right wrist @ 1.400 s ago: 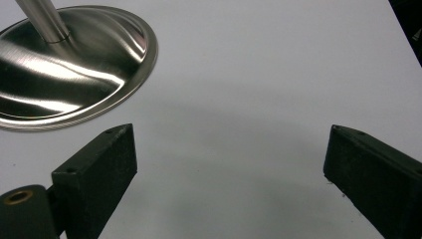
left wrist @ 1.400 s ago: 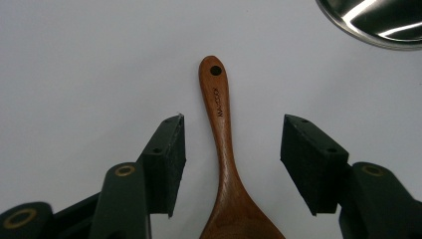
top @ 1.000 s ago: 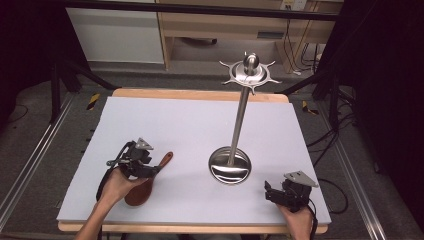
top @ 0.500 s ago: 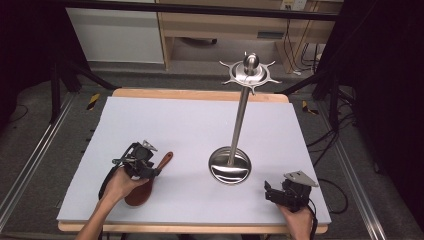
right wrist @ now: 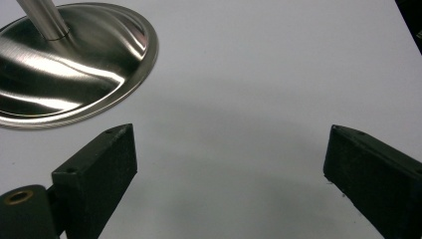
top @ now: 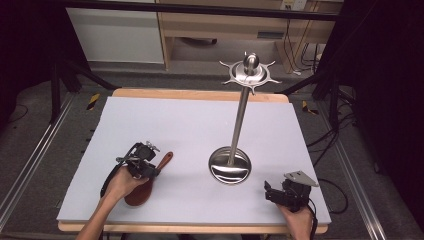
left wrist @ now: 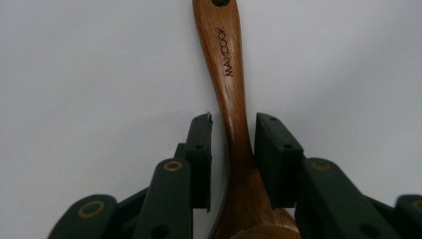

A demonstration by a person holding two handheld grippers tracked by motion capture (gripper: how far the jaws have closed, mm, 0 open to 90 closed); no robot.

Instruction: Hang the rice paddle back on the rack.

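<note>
Table [top: 200,120]: white top, wood edge.
2 items on it: wooden spoon [top: 145,185] (front left), steel stand [top: 231,165] right of centre.

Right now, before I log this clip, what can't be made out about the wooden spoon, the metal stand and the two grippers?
- Wooden spoon bowl: cut off by the bottom edge in the left gripper view; partly covered by the left gripper and hand in the high view.
- Whether the pads actually touch the handle: gaps too fine to judge.
- Metal stand top: cut off by the right gripper view's upper edge; hook ends too small in the high view.
- Right gripper: open, holding nothing.
</note>
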